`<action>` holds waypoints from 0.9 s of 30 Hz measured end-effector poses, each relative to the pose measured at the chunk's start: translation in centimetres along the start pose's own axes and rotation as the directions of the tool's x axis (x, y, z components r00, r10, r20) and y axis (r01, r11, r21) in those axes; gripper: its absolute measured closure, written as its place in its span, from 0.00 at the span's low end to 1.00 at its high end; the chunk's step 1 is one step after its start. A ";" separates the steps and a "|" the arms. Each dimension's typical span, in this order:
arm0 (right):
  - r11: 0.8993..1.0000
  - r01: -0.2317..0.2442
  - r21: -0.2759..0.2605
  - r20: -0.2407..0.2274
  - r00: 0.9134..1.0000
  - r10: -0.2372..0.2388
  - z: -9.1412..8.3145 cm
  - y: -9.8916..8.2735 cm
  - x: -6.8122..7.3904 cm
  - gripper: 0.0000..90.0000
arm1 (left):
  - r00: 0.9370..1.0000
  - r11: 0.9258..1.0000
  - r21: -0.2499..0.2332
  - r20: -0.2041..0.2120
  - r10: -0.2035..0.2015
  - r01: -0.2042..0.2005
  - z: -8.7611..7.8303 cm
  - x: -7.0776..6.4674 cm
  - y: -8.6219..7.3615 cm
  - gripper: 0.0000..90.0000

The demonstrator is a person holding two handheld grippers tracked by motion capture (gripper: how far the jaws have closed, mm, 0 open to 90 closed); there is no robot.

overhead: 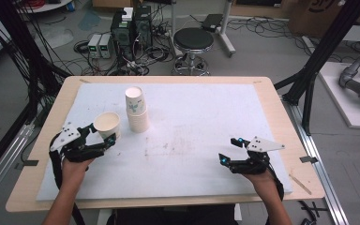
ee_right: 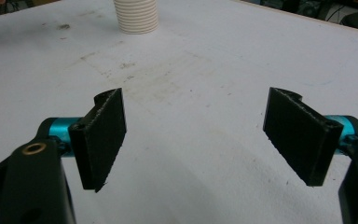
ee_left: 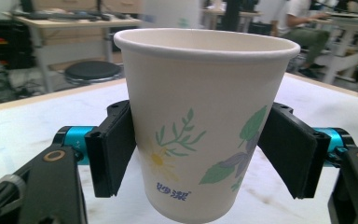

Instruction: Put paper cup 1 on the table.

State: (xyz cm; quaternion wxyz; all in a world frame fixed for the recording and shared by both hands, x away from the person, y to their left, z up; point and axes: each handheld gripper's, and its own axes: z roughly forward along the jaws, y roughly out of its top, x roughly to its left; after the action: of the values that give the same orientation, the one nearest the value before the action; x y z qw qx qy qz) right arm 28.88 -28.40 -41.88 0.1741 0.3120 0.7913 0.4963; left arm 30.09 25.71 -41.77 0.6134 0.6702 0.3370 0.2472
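paper cup (ee_left: 205, 126): cream, green leaves, yellow flower | cup stack (overhead: 137, 110): white | table cover (overhead: 201, 140): white

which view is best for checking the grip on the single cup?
Left gripper view: the cup sits upright and close up, both pads of the left tongs pressed on its sides. High view shows the cup small beside the stack, contact unclear. Right gripper view shows the stack's base.

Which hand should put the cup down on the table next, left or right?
Left. The left gripper already grips the paper cup, upright, beside the cup stack. The right gripper is open, holds nothing and is far across the table.
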 end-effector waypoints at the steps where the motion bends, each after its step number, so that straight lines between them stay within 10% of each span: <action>1: 1.000 0.000 0.000 0.000 1.000 0.000 0.0 0.0 0.0 0.24 | 1.000 1.000 -0.003 -0.013 0.000 0.000 -0.1 0.4 0.1 0.32; 8: 1.000 0.001 0.001 -0.003 1.000 -0.001 0.0 0.0 0.1 0.24 | 0.990 1.000 0.023 -0.143 -0.007 0.010 -0.7 3.2 -0.3 0.32; 20: 1.000 0.000 0.008 -0.011 1.000 0.000 0.2 -0.1 0.1 0.24 | 0.970 0.992 0.118 -0.243 -0.020 0.050 -0.5 4.8 -1.5 0.32; 27: 1.000 0.002 0.011 -0.011 1.000 -0.002 0.2 -0.2 0.1 0.24 | 0.954 0.974 0.205 -0.297 -0.031 0.096 -0.1 5.4 -2.3 0.32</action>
State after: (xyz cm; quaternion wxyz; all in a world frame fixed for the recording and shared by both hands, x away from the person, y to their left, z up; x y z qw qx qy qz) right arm 28.81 -28.25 -42.14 0.1687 0.3094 0.7953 0.4932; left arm 33.19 29.88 -44.43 0.4877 0.6781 0.4701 0.2851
